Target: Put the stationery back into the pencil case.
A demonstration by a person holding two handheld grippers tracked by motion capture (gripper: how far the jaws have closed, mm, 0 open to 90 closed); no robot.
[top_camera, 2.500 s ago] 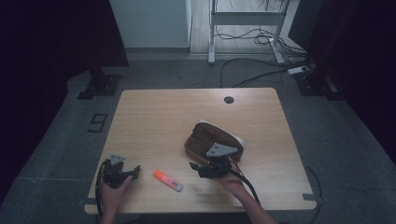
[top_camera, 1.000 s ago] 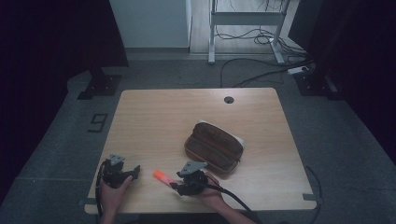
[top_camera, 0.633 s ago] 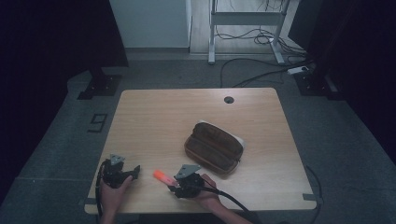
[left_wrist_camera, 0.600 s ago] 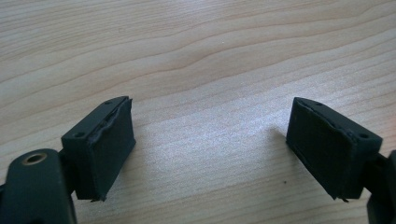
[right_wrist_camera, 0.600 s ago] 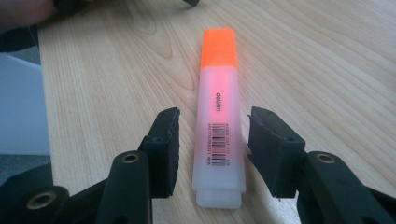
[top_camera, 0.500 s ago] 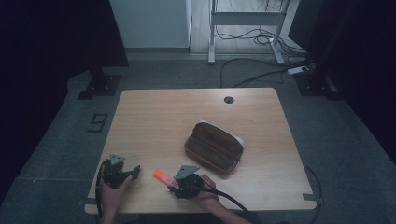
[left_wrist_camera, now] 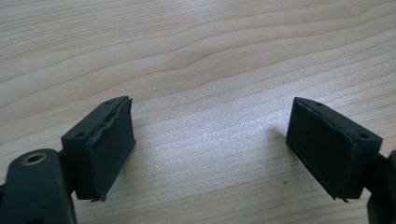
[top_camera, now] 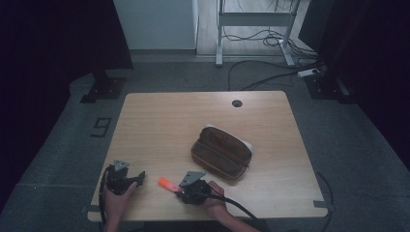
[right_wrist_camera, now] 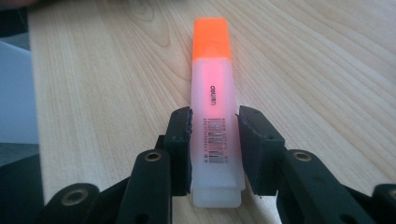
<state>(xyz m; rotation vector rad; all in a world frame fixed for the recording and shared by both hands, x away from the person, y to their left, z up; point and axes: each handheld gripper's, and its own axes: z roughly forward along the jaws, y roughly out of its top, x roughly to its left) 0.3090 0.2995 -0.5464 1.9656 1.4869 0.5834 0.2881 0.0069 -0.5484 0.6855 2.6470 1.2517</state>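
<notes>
Currently your right tongs (right_wrist_camera: pixel 214 135) have the highlighter (right_wrist_camera: pixel 214 107) between their jaws, which have just been closing. In the right gripper view both pads sit against the translucent barrel at its barcode, one on each side, so the tongs are clamped on it. The orange cap points away from the tongs, and the barrel's flat end lies between the jaw arms. The highlighter lies flat on the surface (right_wrist_camera: pixel 93 84).

In the high view, the highlighter (top_camera: pixel 167 183) is near the surface's front edge, between your two hands, with the right tongs (top_camera: pixel 180 194) at its near end. The brown case (top_camera: pixel 222 152) lies farther back and to the right, apart from the highlighter.

Your left tongs (top_camera: pixel 140 175) rest near the front left corner of the surface (top_camera: pixel 159 121). In the left gripper view the left tongs (left_wrist_camera: pixel 210 144) stand wide, with bare wood between the pads.
</notes>
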